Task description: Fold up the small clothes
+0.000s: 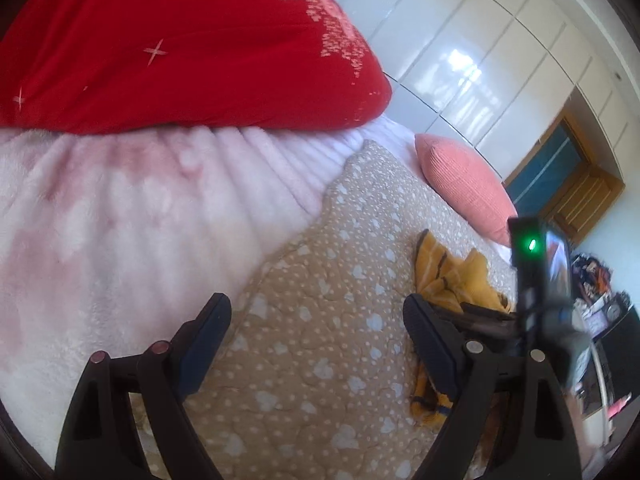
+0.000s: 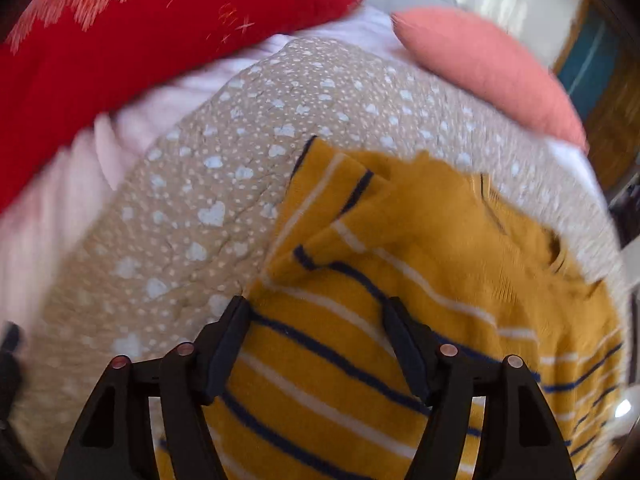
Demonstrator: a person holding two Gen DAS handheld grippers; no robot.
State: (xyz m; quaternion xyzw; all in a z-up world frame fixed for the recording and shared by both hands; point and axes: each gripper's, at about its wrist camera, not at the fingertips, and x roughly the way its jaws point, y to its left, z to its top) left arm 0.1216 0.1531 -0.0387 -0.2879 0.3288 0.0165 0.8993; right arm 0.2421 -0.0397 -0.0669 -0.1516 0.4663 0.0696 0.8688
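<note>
A small mustard-yellow garment with navy and white stripes (image 2: 400, 280) lies crumpled on the beige heart-print quilt (image 2: 192, 208). My right gripper (image 2: 316, 320) is open just above the garment's striped part, jaws either side of the cloth. In the left wrist view the garment (image 1: 452, 276) lies to the right. My left gripper (image 1: 316, 316) is open and empty over the quilt (image 1: 320, 320), left of the garment. The other gripper's body with a green light (image 1: 532, 264) shows beside the garment.
A red blanket (image 1: 180, 40) and pink fleece (image 1: 120, 220) lie behind and left of the quilt. A salmon pillow (image 1: 464, 184) sits at the far edge. White wardrobe doors (image 1: 480, 40) and a cluttered shelf (image 1: 596, 300) stand to the right.
</note>
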